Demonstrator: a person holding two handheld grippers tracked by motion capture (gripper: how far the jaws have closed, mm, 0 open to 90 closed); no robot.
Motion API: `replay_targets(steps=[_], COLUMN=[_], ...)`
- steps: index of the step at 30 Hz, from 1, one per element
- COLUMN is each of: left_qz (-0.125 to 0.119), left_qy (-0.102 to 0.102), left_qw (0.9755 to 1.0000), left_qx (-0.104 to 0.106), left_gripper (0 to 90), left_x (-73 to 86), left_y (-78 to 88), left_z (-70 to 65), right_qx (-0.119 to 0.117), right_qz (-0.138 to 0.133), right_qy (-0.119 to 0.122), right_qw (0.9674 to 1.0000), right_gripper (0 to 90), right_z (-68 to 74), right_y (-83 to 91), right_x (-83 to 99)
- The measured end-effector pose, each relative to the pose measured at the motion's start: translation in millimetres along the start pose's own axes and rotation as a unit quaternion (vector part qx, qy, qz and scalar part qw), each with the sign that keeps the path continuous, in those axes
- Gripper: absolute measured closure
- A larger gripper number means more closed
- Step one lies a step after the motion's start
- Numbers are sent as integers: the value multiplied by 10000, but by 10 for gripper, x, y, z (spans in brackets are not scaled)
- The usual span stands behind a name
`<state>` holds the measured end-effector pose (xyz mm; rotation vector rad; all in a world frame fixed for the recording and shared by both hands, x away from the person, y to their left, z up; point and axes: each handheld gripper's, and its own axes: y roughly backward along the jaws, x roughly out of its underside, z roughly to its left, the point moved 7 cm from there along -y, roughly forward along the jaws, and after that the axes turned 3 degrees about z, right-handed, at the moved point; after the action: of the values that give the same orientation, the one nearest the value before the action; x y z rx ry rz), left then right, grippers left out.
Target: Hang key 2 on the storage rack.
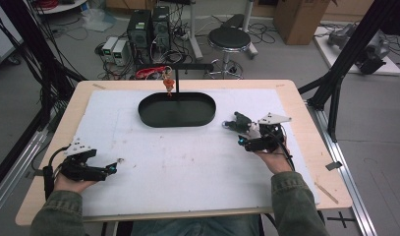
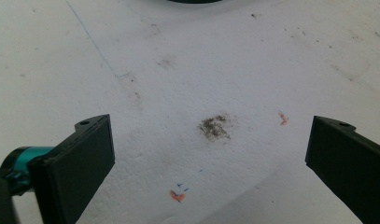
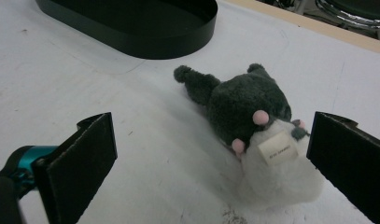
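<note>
A small grey and white plush toy (image 1: 243,123) lies on the white mat, right of the middle. In the right gripper view the plush toy (image 3: 246,105) lies on its side, pink feet and a label toward the camera, close to the right jaw. My right gripper (image 3: 211,158) is open, its jaws wide apart just short of the toy, not touching it. In the high view the right gripper (image 1: 245,135) sits right behind the toy. My left gripper (image 1: 115,165) rests open at the mat's left front. The left gripper (image 2: 211,158) has bare stained mat between its jaws.
A black oval tray (image 1: 177,110) stands at the back middle of the mat; its wall (image 3: 145,44) lies left of the toy. A black stand (image 1: 187,66) behind it carries a small orange hanging object (image 1: 168,84). The wooden table edge (image 1: 315,147) runs along the right.
</note>
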<state>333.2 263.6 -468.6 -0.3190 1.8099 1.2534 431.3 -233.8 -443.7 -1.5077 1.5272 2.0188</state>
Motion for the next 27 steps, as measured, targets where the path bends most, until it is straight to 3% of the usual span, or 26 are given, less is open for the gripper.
replay_targets(steps=[5,13,18,21,24,27], left_qz=[75,34,70,59,49,42], left_qy=[-3,52,63,46,68,66], left_qw=[10000,9999,9999,9999,9999,9999], left_qx=[19,118,131,139,137,154], left_gripper=[17,17,17,17,17,17], left_x=[17,9,15,14,15,15], left_y=[-32,-43,-48,-47,-44,-39], left_z=[17,32,26,23,31,15], right_qx=[-46,-28,-129,-199,-388,-99], right_qz=[125,660,1007,1301,1731,1799], right_qy=[-74,-112,-394,-411,-258,90], right_qw=[9999,9978,9940,9904,9838,9836], right_gripper=[6,6,6,7,100,343], right_z=[-68,-238,-396,-408,-353,-307], right_y=[-72,-260,-420,-498,-547,-520], right_x=[-73,-113,-25,68,164,139])
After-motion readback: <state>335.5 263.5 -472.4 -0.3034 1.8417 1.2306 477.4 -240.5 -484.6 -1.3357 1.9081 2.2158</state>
